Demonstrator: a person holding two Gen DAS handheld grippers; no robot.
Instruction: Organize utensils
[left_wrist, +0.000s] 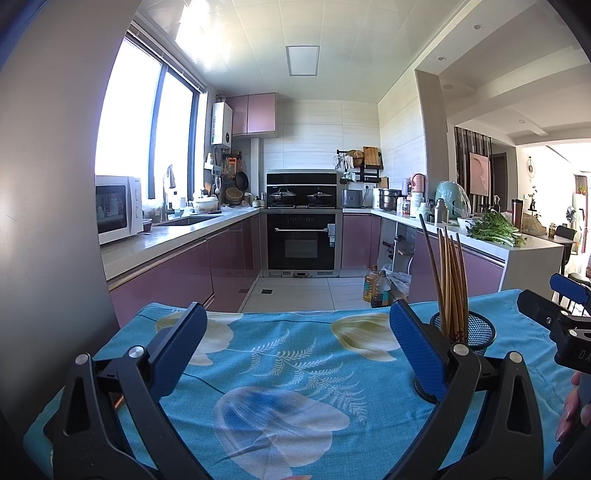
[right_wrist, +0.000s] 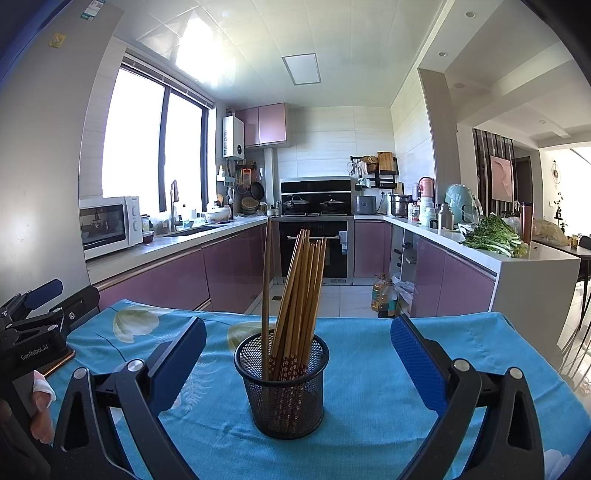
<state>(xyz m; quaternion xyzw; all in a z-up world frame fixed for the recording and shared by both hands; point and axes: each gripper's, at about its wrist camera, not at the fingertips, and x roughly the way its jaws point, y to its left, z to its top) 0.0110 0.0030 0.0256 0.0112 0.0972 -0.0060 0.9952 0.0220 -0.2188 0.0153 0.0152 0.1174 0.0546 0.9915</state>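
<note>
A black mesh cup stands on the table with the blue flowered cloth. It holds several wooden chopsticks upright, leaning a little right. My right gripper is open and empty, its blue pads on either side of the cup, apart from it. My left gripper is open and empty above the cloth. In the left wrist view the cup and chopsticks stand just behind its right finger. The right gripper's body shows at the right edge.
A kitchen lies beyond the table: purple cabinets, an oven, a microwave on the left counter, greens on the right counter. Oil bottles stand on the floor. The left gripper's body shows at the left edge.
</note>
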